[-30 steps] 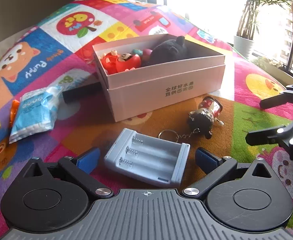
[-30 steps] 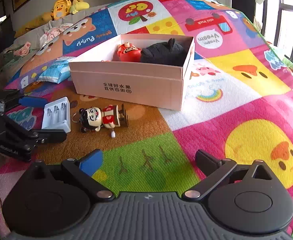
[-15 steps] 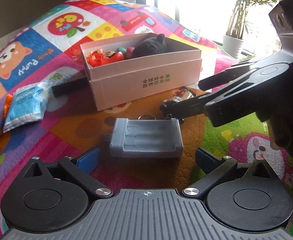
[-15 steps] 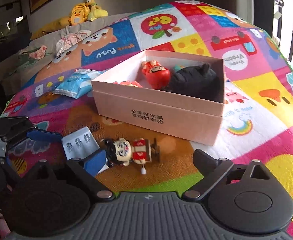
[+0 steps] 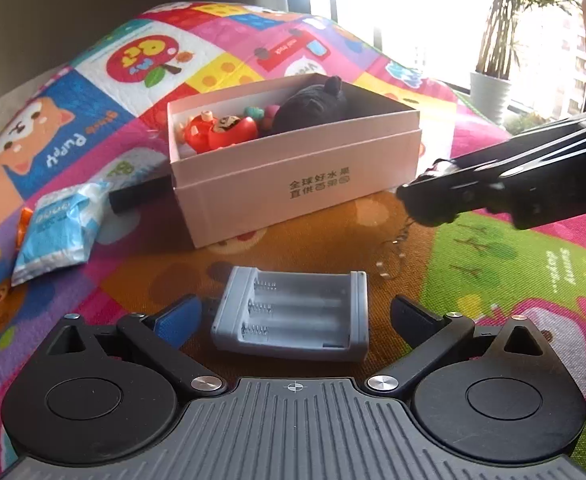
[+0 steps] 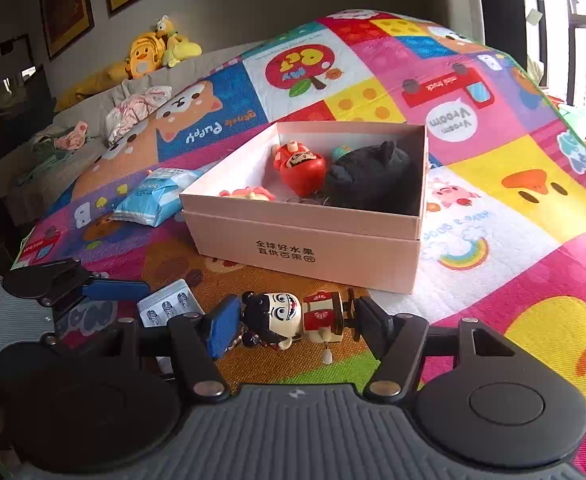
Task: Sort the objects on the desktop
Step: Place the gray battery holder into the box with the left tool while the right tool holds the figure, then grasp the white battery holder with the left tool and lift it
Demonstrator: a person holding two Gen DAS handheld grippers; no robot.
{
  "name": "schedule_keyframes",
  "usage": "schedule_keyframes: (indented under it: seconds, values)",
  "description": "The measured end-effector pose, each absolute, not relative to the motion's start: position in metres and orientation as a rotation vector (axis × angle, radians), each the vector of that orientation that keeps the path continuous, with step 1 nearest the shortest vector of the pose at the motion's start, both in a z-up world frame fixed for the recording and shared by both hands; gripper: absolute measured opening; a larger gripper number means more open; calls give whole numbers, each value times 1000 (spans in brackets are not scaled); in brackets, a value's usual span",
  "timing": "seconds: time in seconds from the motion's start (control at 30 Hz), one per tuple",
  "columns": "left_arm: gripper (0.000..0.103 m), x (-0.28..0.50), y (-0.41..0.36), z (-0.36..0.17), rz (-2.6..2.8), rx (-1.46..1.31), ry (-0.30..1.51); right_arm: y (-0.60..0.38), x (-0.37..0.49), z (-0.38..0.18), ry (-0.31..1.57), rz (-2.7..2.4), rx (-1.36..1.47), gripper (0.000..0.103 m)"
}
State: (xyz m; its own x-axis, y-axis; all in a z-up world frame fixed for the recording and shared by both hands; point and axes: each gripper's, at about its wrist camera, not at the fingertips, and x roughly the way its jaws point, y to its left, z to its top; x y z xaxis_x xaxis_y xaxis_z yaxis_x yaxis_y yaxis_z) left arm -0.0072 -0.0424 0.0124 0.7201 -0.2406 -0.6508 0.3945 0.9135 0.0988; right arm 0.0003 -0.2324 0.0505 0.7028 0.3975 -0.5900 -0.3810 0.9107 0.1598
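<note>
Right gripper (image 6: 293, 322) pinched on figurine keychain (image 6: 289, 318) just before pink box (image 6: 313, 240); left gripper (image 5: 293, 314) spread around grey battery holder (image 5: 293, 314), nearer than box.

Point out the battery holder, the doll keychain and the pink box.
battery holder (image 5: 293, 314): left wrist view, middle slot.
doll keychain (image 6: 281, 314): right wrist view, on its face.
pink box (image 6: 317, 252): right wrist view, printed front wall.

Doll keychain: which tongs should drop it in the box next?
Right. The right tongs already bracket the doll, with the box just ahead. The left tongs are open around the battery holder.
</note>
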Motion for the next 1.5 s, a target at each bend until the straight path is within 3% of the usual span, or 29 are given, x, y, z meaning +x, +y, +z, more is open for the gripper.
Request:
schedule_keyframes:
  seconds: [0.07, 0.17, 0.37, 0.53, 0.57, 0.6, 0.77, 0.9, 0.97, 1.03, 1.13, 1.5]
  values:
    - [100, -6, -42, 12, -354, 236, 685, -238, -7, 54, 657, 429, 22, 64]
    - [86, -10, -39, 14, -345, 227, 675, -243, -16, 58, 645, 424, 13, 64]
    - [86, -27, -35, 22, -341, 251, 637, -250, -30, 73, 593, 424, 21, 64]
    - [83, -36, -31, 71, -333, 243, 459, -257, -45, 108, 463, 424, 0, 64]
    - [67, -35, -31, 82, -324, 255, 418, -259, -47, 120, 420, 420, 2, 64]
    - [59, -32, -33, 93, -315, 274, 380, -262, -49, 130, 386, 417, 7, 64]
    - [55, 8, -42, 117, -294, 311, 312, -271, -50, 161, 269, 378, -6, 64]
    - [58, 31, -34, 116, -269, 246, 354, -281, -46, 162, 270, 366, 16, 64]
    - [78, 29, -26, 111, -281, 205, 381, -284, -42, 154, 302, 369, 21, 64]
    - [89, 21, -21, 99, -292, 202, 417, -286, -38, 141, 345, 370, 28, 64]
    - [96, 6, -24, 74, -305, 232, 481, -285, -30, 115, 428, 362, 48, 64]
    - [100, -6, -42, 19, -203, 170, 655, -258, -35, 47, 583, 351, -13, 64]
